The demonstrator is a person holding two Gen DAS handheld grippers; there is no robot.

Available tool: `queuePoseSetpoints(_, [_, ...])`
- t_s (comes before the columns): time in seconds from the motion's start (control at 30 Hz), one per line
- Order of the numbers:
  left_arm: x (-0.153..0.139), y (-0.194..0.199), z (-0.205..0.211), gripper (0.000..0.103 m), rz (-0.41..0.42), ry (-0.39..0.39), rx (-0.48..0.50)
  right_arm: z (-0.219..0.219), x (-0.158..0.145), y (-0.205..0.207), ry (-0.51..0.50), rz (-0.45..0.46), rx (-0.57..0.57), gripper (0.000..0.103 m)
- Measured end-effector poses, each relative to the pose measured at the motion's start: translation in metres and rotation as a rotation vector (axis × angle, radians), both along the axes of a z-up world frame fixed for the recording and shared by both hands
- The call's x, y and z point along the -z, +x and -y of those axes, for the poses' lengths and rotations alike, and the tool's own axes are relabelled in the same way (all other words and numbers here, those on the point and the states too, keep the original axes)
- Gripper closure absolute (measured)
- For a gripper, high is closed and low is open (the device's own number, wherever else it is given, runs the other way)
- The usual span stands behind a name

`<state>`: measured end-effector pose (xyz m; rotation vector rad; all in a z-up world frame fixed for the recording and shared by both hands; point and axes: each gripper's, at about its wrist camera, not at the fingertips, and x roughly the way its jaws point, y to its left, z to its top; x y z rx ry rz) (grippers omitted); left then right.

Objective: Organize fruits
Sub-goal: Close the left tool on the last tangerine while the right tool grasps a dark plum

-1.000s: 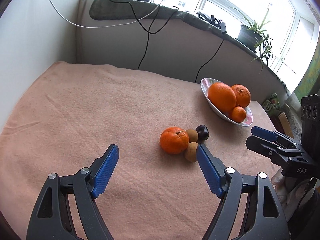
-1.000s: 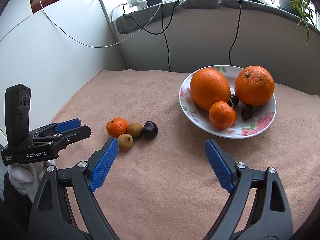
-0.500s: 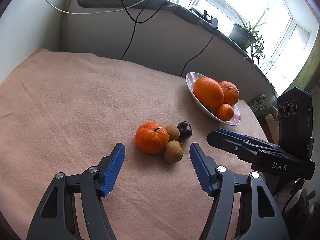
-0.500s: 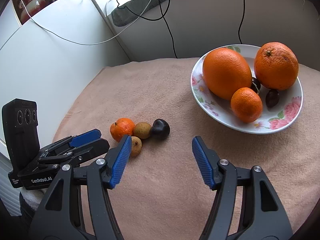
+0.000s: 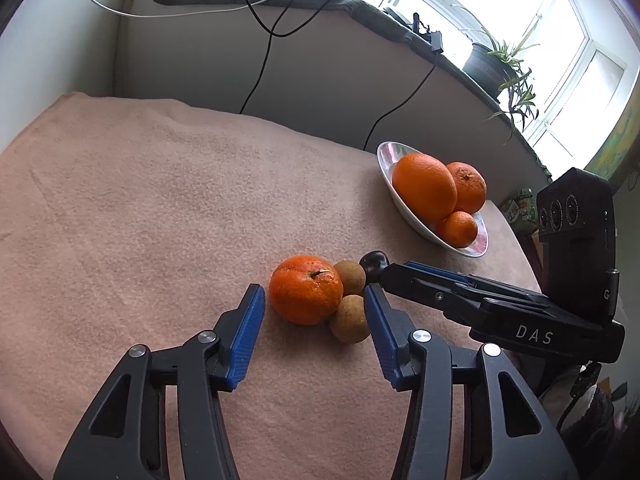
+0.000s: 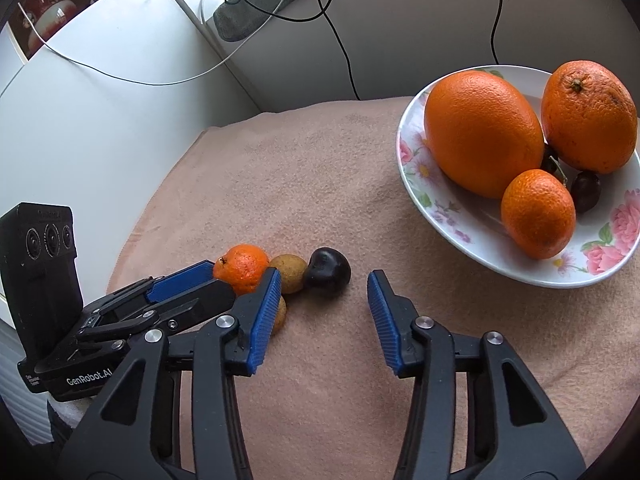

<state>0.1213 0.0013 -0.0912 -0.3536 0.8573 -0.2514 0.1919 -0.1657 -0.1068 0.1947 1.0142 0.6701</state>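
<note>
Fruits lay loose on the peach cloth (image 5: 140, 200), left of the floral bowl (image 6: 452, 208): a mandarin (image 5: 306, 295), two brown longans (image 5: 349, 319), a dark cherry (image 6: 328, 274). Left gripper (image 5: 314, 322) was closing, empty, around the mandarin and near longan, pads not yet touching. Right gripper (image 6: 322, 298) was closing, empty, just short of the cherry. All looked light and round, likely to roll; the cherry seemed soft, best pinched gently across its middle.

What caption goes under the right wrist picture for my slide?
Right gripper closing toward a dark round plum-like fruit on the peach cloth, beside the flowered white bowl of oranges.
</note>
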Motion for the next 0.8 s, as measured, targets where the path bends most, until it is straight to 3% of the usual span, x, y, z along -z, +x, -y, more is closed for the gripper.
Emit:
queuePoseSetpoints(0.2, [0.003,0.004,0.001,0.055,-0.011,0.0,0.008,0.001,0.007,0.008,0.018,-0.034,0.004,0.06])
queuePoseSetpoints(0.43, [0.006,0.006,-0.003,0.063,-0.019,0.0,-0.002,-0.003,0.01,0.013,0.023,-0.049,-0.018,0.073])
queuePoseSetpoints(0.8, [0.003,0.005,-0.002,0.065,-0.008,0.002,-0.009,0.001,0.007,0.005,0.036,-0.032,-0.01,0.075])
